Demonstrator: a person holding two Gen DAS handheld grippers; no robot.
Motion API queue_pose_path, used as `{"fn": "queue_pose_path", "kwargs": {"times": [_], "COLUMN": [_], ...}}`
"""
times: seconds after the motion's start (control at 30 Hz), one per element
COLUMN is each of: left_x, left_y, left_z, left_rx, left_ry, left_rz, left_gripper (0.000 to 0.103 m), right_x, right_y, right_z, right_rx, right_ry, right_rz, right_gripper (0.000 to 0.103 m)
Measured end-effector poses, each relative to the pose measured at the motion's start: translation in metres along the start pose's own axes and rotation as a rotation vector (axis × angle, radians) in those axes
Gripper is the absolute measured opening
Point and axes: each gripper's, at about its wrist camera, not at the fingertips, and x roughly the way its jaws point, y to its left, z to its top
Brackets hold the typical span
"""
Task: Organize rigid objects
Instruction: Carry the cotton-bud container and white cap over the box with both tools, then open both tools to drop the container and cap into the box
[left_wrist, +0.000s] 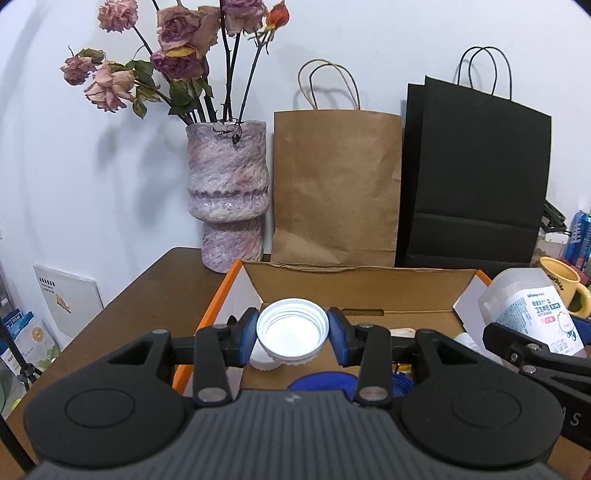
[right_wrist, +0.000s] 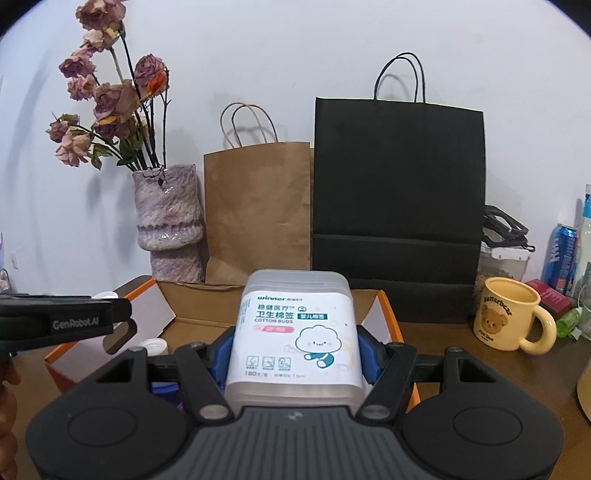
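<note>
Left gripper (left_wrist: 292, 334) pinching a white lid (left_wrist: 293, 332), blue pads pressed to either side, open face up toward the camera. Below the jaws, a second white cap (left_wrist: 263, 361) on the floor of the cardboard box (left_wrist: 364, 286), with something blue (left_wrist: 321, 382) just nearer. Beyond the jaws, a vase (left_wrist: 229, 192) of dried roses, a brown bag (left_wrist: 336, 188) and a black bag (left_wrist: 474, 173) along the wall.

Right gripper (right_wrist: 293, 349) clamped on a cotton-bud box (right_wrist: 295, 332), jaws half spread around its sides, label facing up and back, held over the cardboard box. Right of those jaws, a yellow mug (right_wrist: 509, 314) on the table (right_wrist: 443, 347). To their left, the left gripper's black finger poking in over the box's orange edge.

In the left view, cotton-bud box and mug off to the right of the lid.
</note>
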Motion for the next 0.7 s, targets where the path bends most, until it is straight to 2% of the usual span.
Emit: {"fn": "queue_pose_path", "kwargs": {"times": [0.47, 0.7], "left_x": [0.049, 0.057], "left_y": [-0.004, -0.004], "left_z": [0.009, 0.007], "left_rx": [0.031, 0.052], "left_ry": [0.019, 0.027], "left_rz": [0.027, 0.038], "left_gripper": [0.041, 0.042], "right_x": [0.049, 0.06], "right_y": [-0.008, -0.008], "right_z": [0.007, 0.003], "right_rx": [-0.019, -0.033], "right_ry": [0.021, 0.043], "right_rz": [-0.006, 0.004], "right_gripper": [0.064, 0.064]}}
